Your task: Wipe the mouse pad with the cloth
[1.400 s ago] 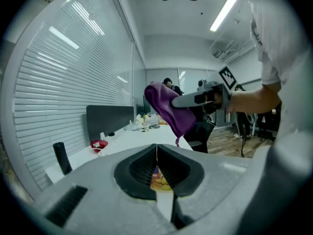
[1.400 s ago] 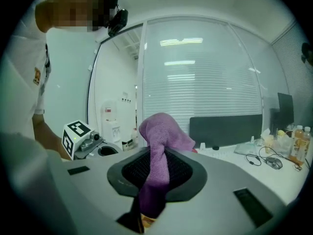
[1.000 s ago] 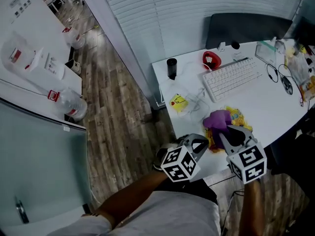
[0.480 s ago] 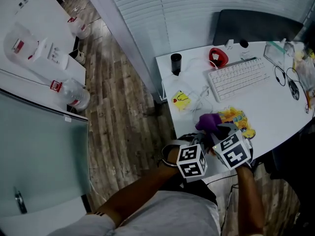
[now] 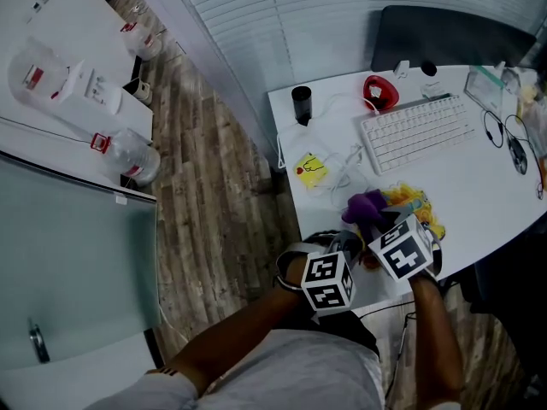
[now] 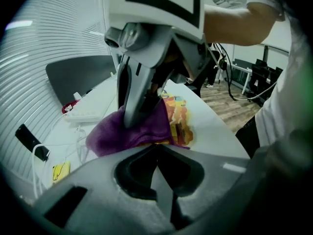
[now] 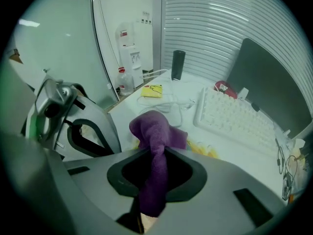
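- A white desk (image 5: pixel 479 178) stands against slatted blinds, with wood-plank floor to its left.
- The colourful mouse pad (image 5: pixel 420 208) lies close to the desk's front edge. The cloth and grippers cover so much of it that its long axis cannot be read.
- The purple cloth (image 5: pixel 366 206) is bunched over the pad's left end. In the right gripper view, a twisted strand of the cloth (image 7: pixel 154 129) runs back along the jaws, and its rumpled head points away from the person toward the keyboard (image 5: pixel 416 131).
- The right gripper (image 5: pixel 376 227) is clenched on that strand, with the cloth pinched between its jaws (image 7: pixel 155 156).
- The left gripper (image 5: pixel 344 243) sits just beside it at the front edge. In its own view, the jaws (image 6: pixel 157 153) are pressed together with nothing between them. They face the cloth (image 6: pixel 110 136) and the pad (image 6: pixel 178 121).
- A second ago the two marker cubes were well apart and the cloth lay more centrally on the pad. They are now close together, and more of the pad shows to the cloth's right.
- There is bare desk to the right of the pad and between the pad and the keyboard.
- Loose white cables (image 5: pixel 346 165) and a yellow note (image 5: pixel 311 170) lie near the cloth, behind and to the left of it.
- A black cylinder (image 5: pixel 301 103) stands near the desk's far left corner.
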Demonstrator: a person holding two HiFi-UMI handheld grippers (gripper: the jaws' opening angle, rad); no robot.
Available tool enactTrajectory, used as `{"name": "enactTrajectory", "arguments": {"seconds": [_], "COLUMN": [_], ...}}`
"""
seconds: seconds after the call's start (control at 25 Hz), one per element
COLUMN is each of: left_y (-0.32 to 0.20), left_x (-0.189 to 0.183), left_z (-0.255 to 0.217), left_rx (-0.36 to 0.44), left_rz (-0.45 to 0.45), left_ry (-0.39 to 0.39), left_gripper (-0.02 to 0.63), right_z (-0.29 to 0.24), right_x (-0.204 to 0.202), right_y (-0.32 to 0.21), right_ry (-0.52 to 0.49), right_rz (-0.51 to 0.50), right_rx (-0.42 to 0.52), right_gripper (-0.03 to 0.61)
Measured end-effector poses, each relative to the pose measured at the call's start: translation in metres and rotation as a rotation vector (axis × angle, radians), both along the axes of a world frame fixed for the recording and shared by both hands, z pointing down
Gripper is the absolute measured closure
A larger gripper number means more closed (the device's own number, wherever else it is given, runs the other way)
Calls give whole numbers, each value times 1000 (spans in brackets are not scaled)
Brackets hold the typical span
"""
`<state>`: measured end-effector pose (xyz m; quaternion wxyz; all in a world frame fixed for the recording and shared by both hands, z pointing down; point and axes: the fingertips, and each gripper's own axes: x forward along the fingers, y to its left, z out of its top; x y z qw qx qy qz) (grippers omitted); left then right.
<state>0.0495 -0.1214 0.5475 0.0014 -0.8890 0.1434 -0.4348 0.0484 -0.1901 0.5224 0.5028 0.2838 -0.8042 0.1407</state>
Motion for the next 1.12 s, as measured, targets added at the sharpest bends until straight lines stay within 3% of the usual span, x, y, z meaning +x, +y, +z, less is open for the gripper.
{"name": "enactTrajectory", "arguments": {"seconds": [0.76, 0.92, 1.12], "left_y": [-1, -1, -1], "left_x": [-1, -1, -1], "left_z": [1, 2, 2], "left_rx": [-12, -11, -12], "left_rz": [-47, -47, -47], "left_ry": [-10, -10, -7], "left_gripper": [598, 598, 598], "right_z": [-1, -21, -38], "right_x": [145, 130, 76], "right_y": [-38, -26, 7], "right_ry": [52, 19, -72], "right_rz": [254, 240, 184], "right_rx": [48, 81, 83], "right_gripper": [512, 512, 512]}}
